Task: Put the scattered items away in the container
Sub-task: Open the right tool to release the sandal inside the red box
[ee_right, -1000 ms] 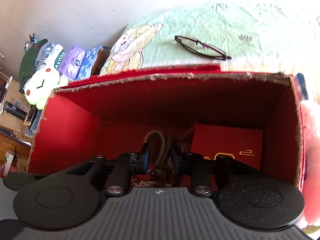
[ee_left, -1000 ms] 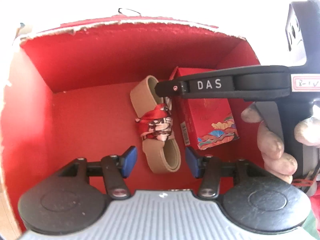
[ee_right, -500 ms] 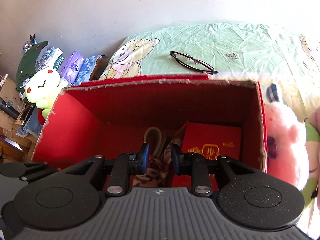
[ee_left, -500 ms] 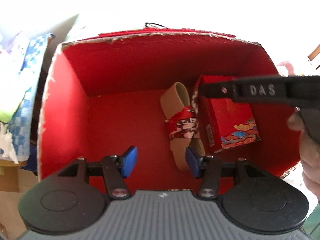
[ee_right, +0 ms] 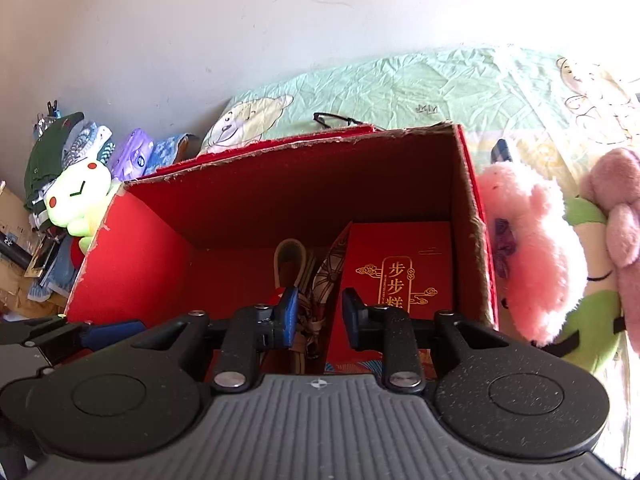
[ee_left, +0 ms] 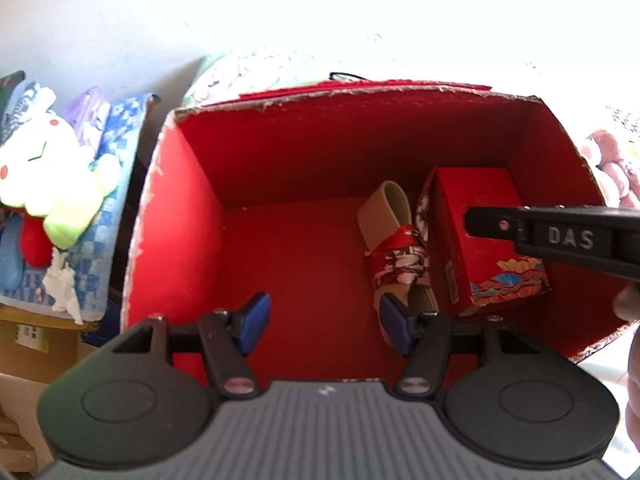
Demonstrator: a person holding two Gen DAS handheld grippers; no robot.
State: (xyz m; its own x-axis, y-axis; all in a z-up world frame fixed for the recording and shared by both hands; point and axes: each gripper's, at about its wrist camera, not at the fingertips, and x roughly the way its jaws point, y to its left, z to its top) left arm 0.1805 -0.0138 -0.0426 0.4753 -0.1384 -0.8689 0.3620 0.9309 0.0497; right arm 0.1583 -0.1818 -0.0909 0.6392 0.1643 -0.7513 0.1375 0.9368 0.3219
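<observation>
Plain white wall [ee_right: 200, 40], bed with green cartoon-bear sheet [ee_right: 440, 84], bright sunlight from right

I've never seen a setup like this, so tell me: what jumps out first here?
A big red cardboard box fills both views, holding a tan sandal beside a small red gift box on its right side. Pink plush toys lean against the box's right wall, and black tongs with blue tips hang open above it.

1. Box [ee_right: 466, 216], open-topped, sits on the bed [ee_right: 400, 88].
2. Inside the box: gift carton [ee_left: 480, 240] at right, sandal [ee_left: 400, 248] just left of it.
3. Glasses [ee_right: 336, 120] behind the box.
4. Plush toy [ee_right: 524, 248] right of the box, touching its wall.
5. Frog plush [ee_right: 80, 196] left of the box.
</observation>
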